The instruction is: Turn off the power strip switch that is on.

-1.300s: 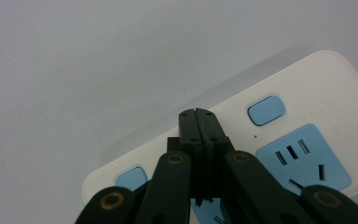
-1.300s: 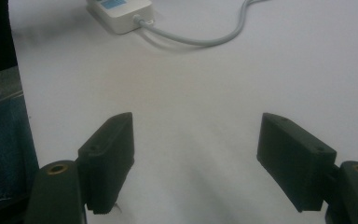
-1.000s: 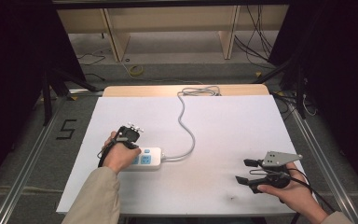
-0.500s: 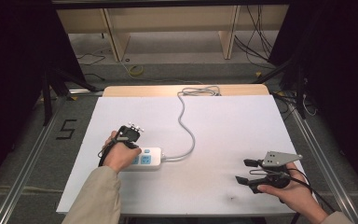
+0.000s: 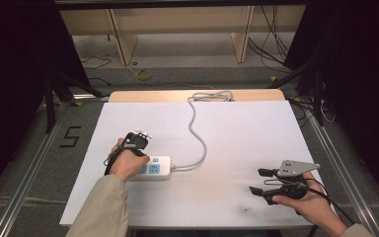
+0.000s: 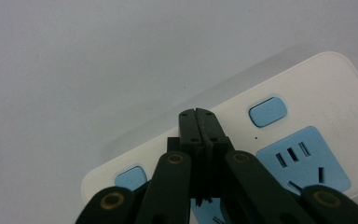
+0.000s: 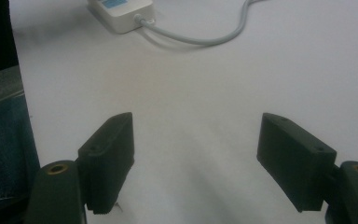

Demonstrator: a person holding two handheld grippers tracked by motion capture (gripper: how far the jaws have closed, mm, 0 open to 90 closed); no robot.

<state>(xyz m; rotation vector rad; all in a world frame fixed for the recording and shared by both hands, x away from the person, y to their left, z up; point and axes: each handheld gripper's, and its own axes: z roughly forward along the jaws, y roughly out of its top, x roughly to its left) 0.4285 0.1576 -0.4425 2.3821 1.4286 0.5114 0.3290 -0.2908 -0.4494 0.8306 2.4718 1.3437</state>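
Note:
A white power strip [image 5: 159, 167] with blue sockets lies on the white table [image 5: 237, 133], left of centre. Its grey cable [image 5: 197, 143] runs to the far edge. My left gripper [image 6: 199, 115] is shut with nothing in it. Its joined tips point down at the strip's top [image 6: 326, 79], between two blue buttons [image 6: 267, 111]. Whether they touch the strip I cannot tell. The left hand [image 5: 126, 165] covers the strip's left end. My right gripper [image 5: 258, 181] stands open near the front right, apart from the strip. Its jaws [image 7: 198, 140] frame bare table, with the strip [image 7: 121, 11] farther off.
The cable [image 7: 200, 39] curves across the middle of the table. A wooden shelf unit [image 5: 177, 29] stands on the floor beyond the far edge. A metal rail [image 5: 335, 163] runs along the table's right side. A floor mark shaped like a 5 [image 5: 70, 137] lies at the left.

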